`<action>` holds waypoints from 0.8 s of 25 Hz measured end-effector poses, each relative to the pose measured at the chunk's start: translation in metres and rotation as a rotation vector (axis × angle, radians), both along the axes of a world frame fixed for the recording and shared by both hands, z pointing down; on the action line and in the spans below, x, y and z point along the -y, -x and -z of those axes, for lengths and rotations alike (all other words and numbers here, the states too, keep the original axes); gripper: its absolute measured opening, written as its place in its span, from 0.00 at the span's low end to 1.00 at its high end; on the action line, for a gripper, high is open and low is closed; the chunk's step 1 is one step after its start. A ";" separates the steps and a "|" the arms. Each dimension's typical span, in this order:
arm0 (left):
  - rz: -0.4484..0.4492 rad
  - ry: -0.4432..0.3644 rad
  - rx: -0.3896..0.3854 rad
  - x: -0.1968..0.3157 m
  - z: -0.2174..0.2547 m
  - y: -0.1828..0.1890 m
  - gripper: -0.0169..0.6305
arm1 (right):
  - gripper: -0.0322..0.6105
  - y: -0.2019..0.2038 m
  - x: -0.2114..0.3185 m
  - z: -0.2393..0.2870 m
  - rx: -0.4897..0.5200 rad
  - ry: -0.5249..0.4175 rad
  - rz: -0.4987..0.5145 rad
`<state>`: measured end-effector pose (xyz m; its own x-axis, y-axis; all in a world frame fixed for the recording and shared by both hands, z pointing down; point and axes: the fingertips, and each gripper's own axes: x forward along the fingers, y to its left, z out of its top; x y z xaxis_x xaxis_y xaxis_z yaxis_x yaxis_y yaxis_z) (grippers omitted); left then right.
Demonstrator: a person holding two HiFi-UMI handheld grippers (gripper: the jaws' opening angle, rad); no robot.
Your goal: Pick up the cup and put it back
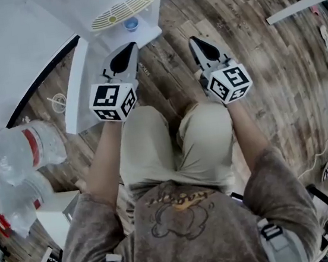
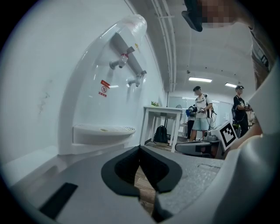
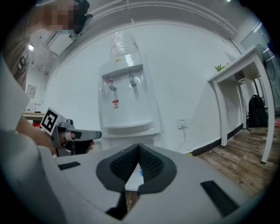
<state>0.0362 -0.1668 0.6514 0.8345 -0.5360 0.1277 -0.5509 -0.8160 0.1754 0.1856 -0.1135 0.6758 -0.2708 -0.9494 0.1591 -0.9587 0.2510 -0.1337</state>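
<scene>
The left claw (image 1: 132, 45) and right claw (image 1: 193, 39) are both sitting pinched together, empty, while the blue cup (image 1: 131, 24) is standing just ahead of the left claw's tips, calling for spreading before easing around it.

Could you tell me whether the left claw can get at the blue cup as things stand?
Probably yes: the cup sits just ahead of the left claw, nothing between, though its jaws are shut.

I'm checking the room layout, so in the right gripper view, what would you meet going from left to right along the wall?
left gripper → water dispenser → wall socket → white table
</scene>
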 end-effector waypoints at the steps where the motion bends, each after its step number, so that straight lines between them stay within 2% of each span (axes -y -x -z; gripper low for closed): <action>1: 0.012 -0.004 -0.002 0.000 -0.002 0.003 0.03 | 0.05 0.001 0.000 -0.001 -0.002 0.000 0.001; 5: 0.046 -0.003 -0.018 -0.001 -0.005 0.012 0.03 | 0.05 0.004 -0.001 0.000 0.003 -0.003 0.001; 18: 0.051 -0.009 -0.006 -0.001 -0.019 0.017 0.03 | 0.04 0.025 0.003 -0.010 0.030 0.003 0.052; 20: 0.048 -0.005 -0.009 0.000 -0.020 0.016 0.03 | 0.13 0.030 0.006 -0.012 0.041 0.006 0.064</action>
<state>0.0200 -0.1672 0.6716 0.8090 -0.5759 0.1175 -0.5877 -0.7895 0.1768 0.1557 -0.1194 0.6875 -0.3375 -0.9290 0.1522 -0.9343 0.3109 -0.1745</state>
